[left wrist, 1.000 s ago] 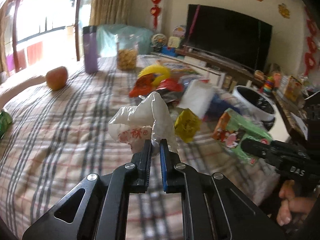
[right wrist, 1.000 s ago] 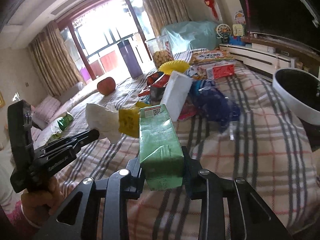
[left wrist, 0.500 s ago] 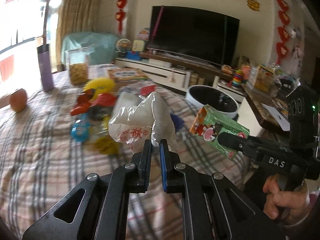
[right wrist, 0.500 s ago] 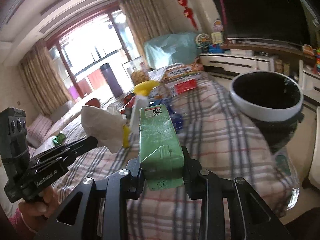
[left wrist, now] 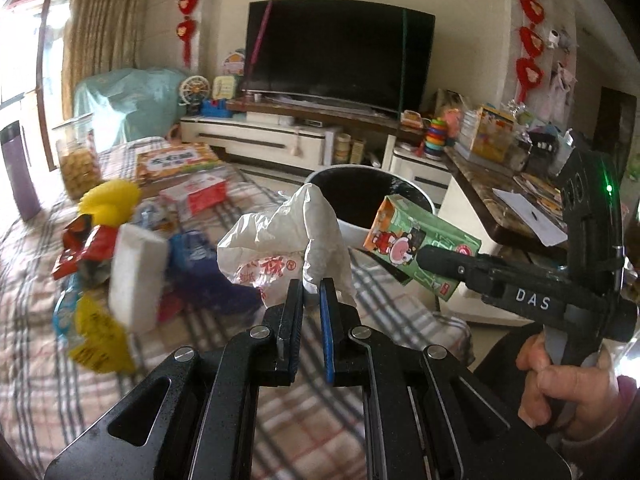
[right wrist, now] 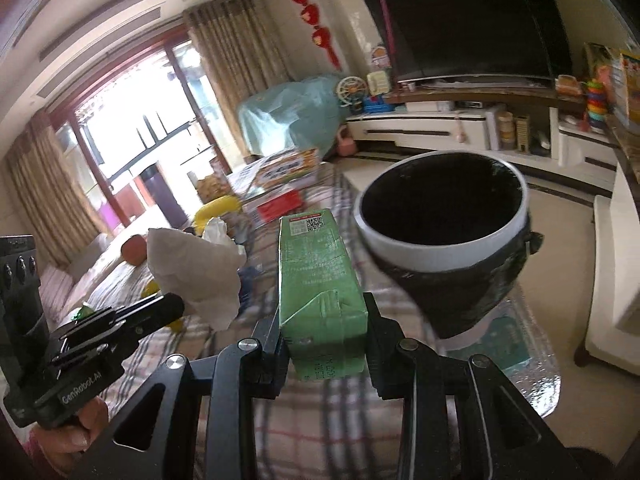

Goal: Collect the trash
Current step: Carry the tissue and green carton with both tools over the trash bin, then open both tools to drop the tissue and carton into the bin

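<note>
Near the tabletop's [left wrist: 48, 384] edge beside the black bin [right wrist: 440, 216], a white plastic bag [left wrist: 280, 248] is being pinched by the nearly closed left claw [left wrist: 310, 300], while a green carton [right wrist: 316, 276] is being clamped by the right claw [right wrist: 324, 344].

Your left wrist cam sits just behind the left hand-held gripper [left wrist: 311, 292], looking forward and down over the plaid-covered bench [left wrist: 48, 360] toward the TV [left wrist: 336, 48]. Your right wrist cam sits just behind the right hand-held gripper [right wrist: 324, 320], aimed down at the trash bin [right wrist: 440, 248], which is near. Both views share the bin [left wrist: 416, 196], TV [right wrist: 472, 20], bench [right wrist: 312, 424] and each other's gripper: right one [left wrist: 430, 258], left one [right wrist: 176, 304].
</note>
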Demonstrator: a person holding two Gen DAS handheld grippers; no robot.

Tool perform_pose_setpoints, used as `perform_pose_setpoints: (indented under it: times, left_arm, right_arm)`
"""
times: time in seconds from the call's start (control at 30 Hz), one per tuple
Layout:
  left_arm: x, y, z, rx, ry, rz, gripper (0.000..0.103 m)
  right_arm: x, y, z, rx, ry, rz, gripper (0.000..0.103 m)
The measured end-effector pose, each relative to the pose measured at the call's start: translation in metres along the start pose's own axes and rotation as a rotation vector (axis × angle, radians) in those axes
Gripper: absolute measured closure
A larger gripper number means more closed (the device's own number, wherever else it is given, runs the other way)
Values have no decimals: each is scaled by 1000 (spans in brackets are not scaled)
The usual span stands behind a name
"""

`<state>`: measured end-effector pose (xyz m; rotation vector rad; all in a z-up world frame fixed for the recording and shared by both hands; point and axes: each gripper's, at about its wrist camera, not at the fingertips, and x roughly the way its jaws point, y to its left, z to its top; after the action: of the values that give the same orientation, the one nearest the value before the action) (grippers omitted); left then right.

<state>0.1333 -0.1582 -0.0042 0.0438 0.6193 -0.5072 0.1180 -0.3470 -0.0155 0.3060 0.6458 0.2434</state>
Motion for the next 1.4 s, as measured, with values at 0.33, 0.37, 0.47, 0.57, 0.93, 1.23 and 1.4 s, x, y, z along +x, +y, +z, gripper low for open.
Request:
perform_pose_setpoints:
  times: [0.33,0.37,0.47,0.57,0.93,1.23,1.4]
  left_arm:
    - [37,-18,22,26,35,-38,95]
    - [43,-23,26,29,39,-41,95]
    - [56,-30,32,42,48,-48,95]
    - [72,-36,39,55,65,-55,95]
    - [123,-42,71,30,115,-92,95]
    - [152,-47,80,46,148,-95,95]
    - [163,-46,82,37,168,-99,95]
  right_arm:
    - [2,-40,23,55,-18,-64,71]
    - [3,-43,25,59,-17,-70,71]
    - [9,-53,34,71,-10,-86,71]
    - [16,-62,42,81,3,-104,71]
    - [46,-92,69,97,68,-145,71]
    - [68,-118,81,141,107,-143,71]
    - [73,-122,85,143,111,-146,71]
